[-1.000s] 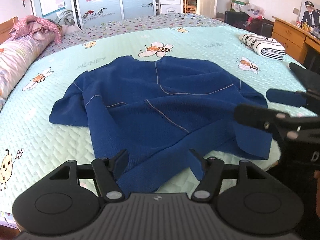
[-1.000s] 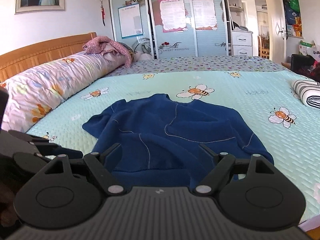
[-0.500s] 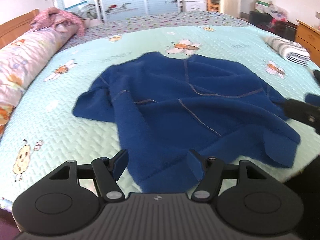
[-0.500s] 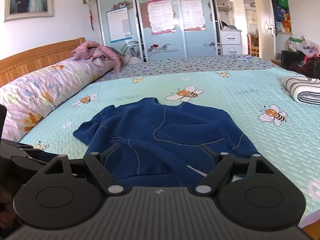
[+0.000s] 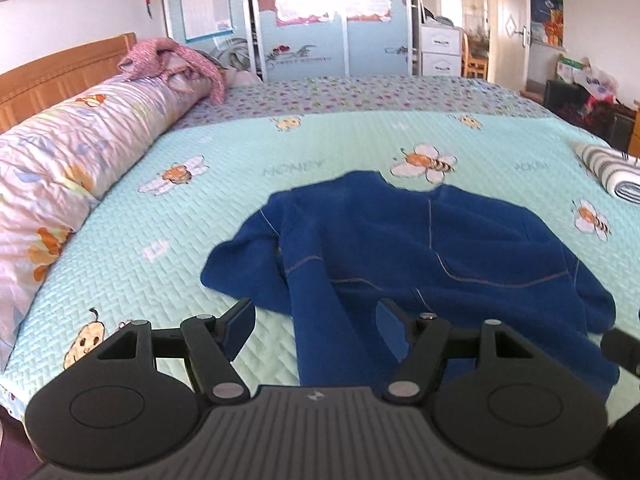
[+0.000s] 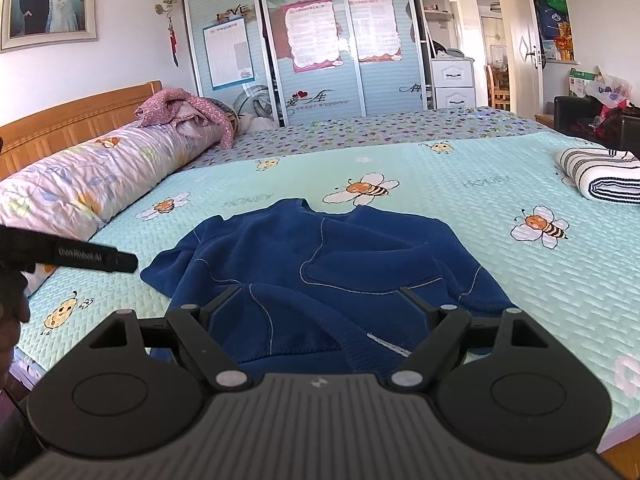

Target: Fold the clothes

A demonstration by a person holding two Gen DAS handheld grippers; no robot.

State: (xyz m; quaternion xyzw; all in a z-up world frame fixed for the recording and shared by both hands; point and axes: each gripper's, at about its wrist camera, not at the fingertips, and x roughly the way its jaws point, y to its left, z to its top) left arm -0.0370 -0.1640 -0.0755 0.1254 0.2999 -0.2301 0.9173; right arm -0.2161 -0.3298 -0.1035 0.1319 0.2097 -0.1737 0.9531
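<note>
A dark blue sweater (image 5: 420, 248) lies crumpled on the mint bee-print bedspread (image 5: 224, 216), its hem toward me. It also shows in the right wrist view (image 6: 320, 264). My left gripper (image 5: 316, 320) is open and empty, hovering over the sweater's near left hem. My right gripper (image 6: 320, 308) is open and empty, above the sweater's near hem. One of the left gripper's fingers (image 6: 96, 258) shows at the left edge of the right wrist view.
A long rolled floral quilt (image 6: 100, 176) with a pink garment (image 6: 180, 110) on it lies along the headboard side. A folded striped item (image 6: 600, 176) rests at the right. Wardrobe doors (image 6: 312, 40) stand behind the bed. The bed's front edge is just below the grippers.
The left gripper has swung left and drawn back, so the sweater now sits to the right in its view. The right gripper has pulled back slightly. Both stay open.
</note>
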